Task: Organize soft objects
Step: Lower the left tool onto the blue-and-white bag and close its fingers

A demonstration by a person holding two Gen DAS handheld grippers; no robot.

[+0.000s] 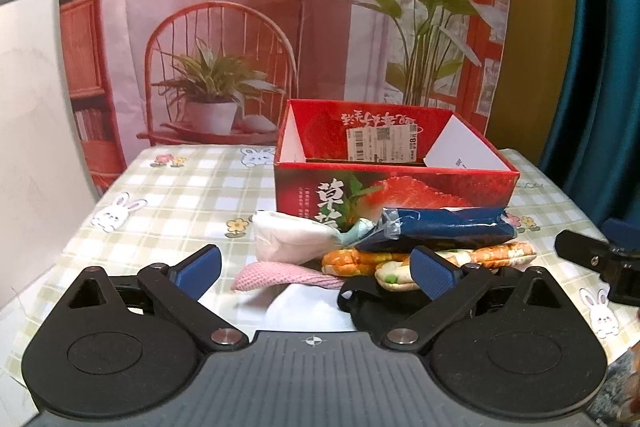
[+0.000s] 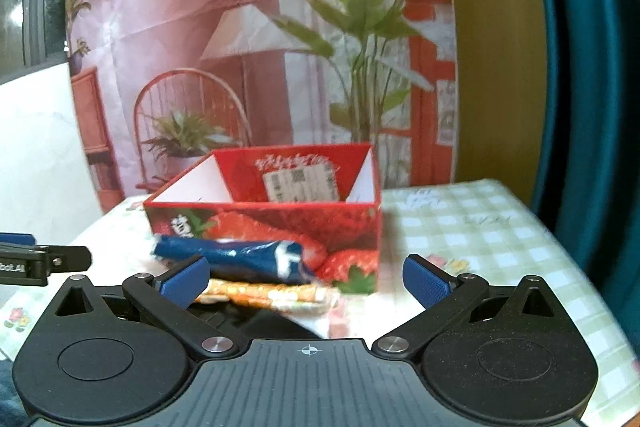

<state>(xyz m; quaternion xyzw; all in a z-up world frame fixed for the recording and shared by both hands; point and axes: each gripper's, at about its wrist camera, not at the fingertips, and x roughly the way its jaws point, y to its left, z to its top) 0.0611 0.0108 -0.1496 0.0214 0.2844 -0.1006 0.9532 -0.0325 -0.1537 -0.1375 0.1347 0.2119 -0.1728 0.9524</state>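
Note:
A pile of soft things lies in front of an open red strawberry box (image 1: 394, 187). It holds a dark blue plastic-wrapped pack (image 1: 444, 229), a white pack (image 1: 290, 237), a pink knit cloth (image 1: 280, 277), orange patterned pads (image 1: 496, 255) and a black item (image 1: 368, 301). My left gripper (image 1: 316, 273) is open, just short of the pile. My right gripper (image 2: 306, 281) is open; the blue pack (image 2: 236, 259) and orange pad (image 2: 272, 295) lie ahead between its fingers, in front of the box (image 2: 280, 219).
The table (image 1: 180, 195) wears a green checked cloth with rabbits. A printed backdrop (image 1: 240, 27) hangs behind it, and a teal curtain (image 1: 600, 67) hangs to the right. The right gripper's fingers (image 1: 588, 259) show at the left wrist view's right edge.

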